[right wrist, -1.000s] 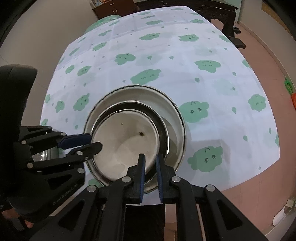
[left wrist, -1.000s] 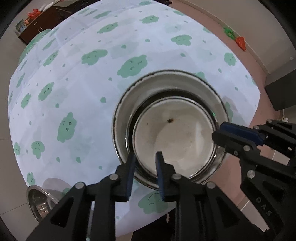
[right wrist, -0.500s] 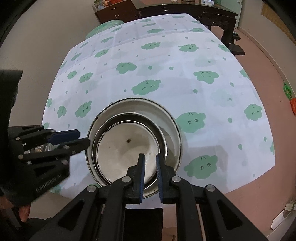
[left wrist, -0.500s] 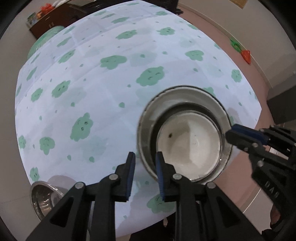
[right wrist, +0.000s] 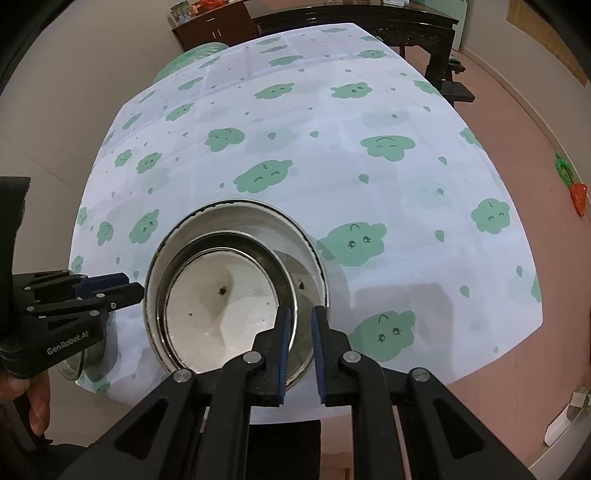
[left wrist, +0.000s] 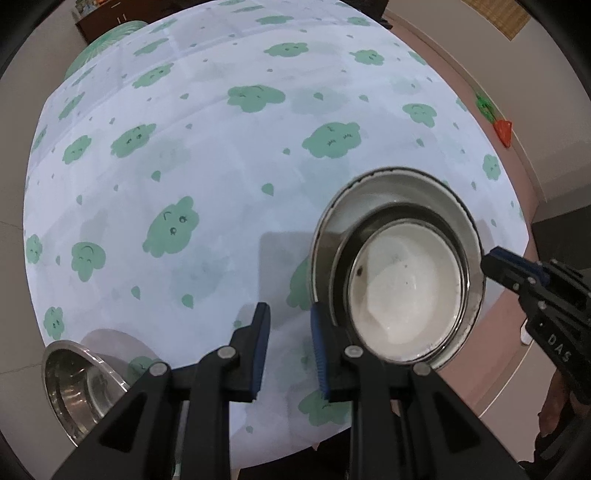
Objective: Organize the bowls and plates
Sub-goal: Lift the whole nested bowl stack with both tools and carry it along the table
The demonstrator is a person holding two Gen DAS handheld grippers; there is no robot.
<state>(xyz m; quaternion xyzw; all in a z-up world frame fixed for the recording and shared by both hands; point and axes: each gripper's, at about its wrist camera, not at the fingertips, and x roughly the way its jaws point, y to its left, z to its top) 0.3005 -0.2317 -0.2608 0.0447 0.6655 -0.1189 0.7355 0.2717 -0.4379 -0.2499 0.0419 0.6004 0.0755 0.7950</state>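
Observation:
Two nested steel bowls stand near the table's near edge: a large outer bowl (left wrist: 369, 199) (right wrist: 251, 218) and, inside it, a smaller bowl with a white bottom (left wrist: 406, 288) (right wrist: 221, 306). My right gripper (right wrist: 299, 314) (left wrist: 489, 260) is shut on the stack's rim on the right side. My left gripper (left wrist: 286, 310) (right wrist: 131, 283) points down just left of the stack. Its jaws stand a little apart, and only tablecloth shows between them. A single steel bowl (left wrist: 81, 387) sits at the table's left near edge, mostly hidden behind the left gripper in the right wrist view.
The round table (left wrist: 221, 166) wears a white cloth printed with green clouds. Dark wooden furniture (right wrist: 351, 18) stands behind it. An orange and green toy (left wrist: 502, 129) lies on the pink floor by the wall. A person's hand (right wrist: 37, 406) holds the left gripper.
My left gripper has slid left, off the stack's rim, so the stack now lies to the right of its fingers. The right gripper has kept its grip and place.

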